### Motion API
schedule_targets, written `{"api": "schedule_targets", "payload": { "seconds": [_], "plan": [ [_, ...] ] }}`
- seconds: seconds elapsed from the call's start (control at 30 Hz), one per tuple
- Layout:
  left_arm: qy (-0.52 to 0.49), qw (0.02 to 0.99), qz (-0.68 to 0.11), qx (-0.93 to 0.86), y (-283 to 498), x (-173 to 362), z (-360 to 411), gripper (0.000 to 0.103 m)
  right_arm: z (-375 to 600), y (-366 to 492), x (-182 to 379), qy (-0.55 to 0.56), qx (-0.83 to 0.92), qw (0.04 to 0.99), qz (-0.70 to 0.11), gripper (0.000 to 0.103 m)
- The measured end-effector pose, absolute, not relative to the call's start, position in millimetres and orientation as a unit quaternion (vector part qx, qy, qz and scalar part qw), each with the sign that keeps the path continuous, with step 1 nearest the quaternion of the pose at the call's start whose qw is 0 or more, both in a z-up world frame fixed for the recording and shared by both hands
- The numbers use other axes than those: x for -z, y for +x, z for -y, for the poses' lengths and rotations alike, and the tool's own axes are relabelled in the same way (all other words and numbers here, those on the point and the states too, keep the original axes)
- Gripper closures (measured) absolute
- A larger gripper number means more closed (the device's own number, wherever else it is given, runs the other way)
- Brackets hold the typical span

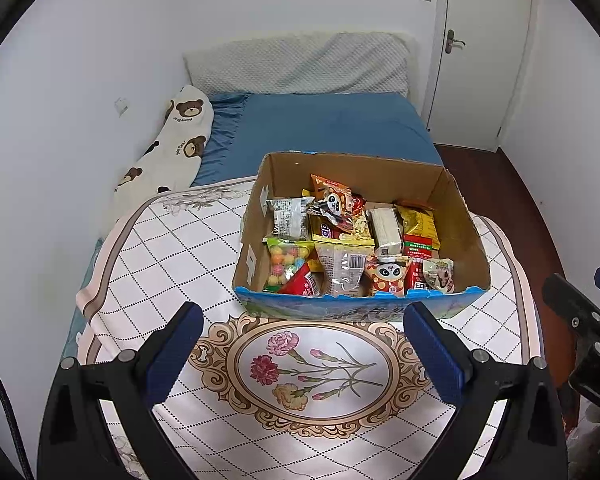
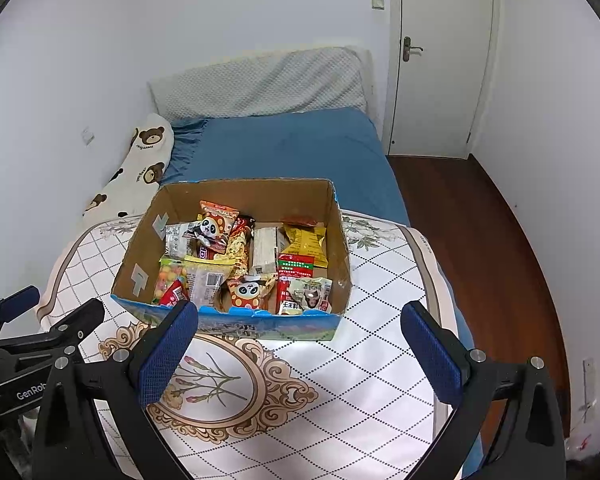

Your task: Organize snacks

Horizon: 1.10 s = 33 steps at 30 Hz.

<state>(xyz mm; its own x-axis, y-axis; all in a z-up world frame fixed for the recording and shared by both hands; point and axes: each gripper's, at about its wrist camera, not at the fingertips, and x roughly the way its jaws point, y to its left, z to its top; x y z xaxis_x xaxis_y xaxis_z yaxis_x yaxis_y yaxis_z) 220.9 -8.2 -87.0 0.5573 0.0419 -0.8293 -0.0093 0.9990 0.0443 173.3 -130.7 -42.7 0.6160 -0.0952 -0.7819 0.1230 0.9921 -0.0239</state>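
A cardboard box [image 1: 456,216] of snacks [image 1: 342,268] is sitting on a floral quilt [image 1: 172,248] spread over the bed [image 1: 324,124]. The left gripper [image 1: 303,326] and right gripper [image 2: 300,326] are hovering just before it, both spread wide and holding nothing.

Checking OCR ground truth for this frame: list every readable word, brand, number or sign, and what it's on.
"GenRob", cut off at the edge: on the left gripper body, seen from the right wrist.
"D", cut off: on the right gripper body, seen from the left wrist.
Bear pillow: small print under the bears, too blurred to read.
Snack packets in the cardboard box: print and barcodes, too small to read.
Box front: large characters, mostly hidden, unreadable.
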Motion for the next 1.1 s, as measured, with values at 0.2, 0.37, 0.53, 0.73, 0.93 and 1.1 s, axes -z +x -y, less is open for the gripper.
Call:
{"api": "schedule_targets", "payload": {
  "seconds": [0.2, 0.37, 0.53, 0.73, 0.93, 1.1],
  "plan": [
    [0.017, 0.883, -0.469, -0.015, 221.3, 84.1, 9.8, 0.0, 132.5, 173.2, 44.6, 0.016, 0.06, 0.898, -0.435, 0.0],
    [0.017, 0.883, -0.469, -0.013, 222.3, 83.3, 11.4, 0.0, 132.3, 173.3, 43.8, 0.015, 0.061, 0.898, -0.435, 0.0],
    [0.016, 0.883, -0.469, -0.013, 223.0, 82.3, 12.0, 0.0, 133.0, 172.5, 45.3, 0.015, 0.06, 0.898, -0.435, 0.0],
    [0.017, 0.884, -0.466, -0.012, 222.3, 81.4, 12.2, 0.0, 133.1, 172.6, 45.3, 0.017, 0.061, 0.898, -0.436, 0.0],
    [0.018, 0.885, -0.465, -0.011, 223.0, 80.1, 12.9, 0.0, 133.0, 172.1, 44.7, 0.015, 0.061, 0.899, -0.434, 0.0],
    [0.019, 0.886, -0.463, -0.011, 222.1, 77.9, 15.0, 0.0, 133.5, 170.6, 43.1, 0.016, 0.061, 0.899, -0.433, 0.0]
  ]
}}
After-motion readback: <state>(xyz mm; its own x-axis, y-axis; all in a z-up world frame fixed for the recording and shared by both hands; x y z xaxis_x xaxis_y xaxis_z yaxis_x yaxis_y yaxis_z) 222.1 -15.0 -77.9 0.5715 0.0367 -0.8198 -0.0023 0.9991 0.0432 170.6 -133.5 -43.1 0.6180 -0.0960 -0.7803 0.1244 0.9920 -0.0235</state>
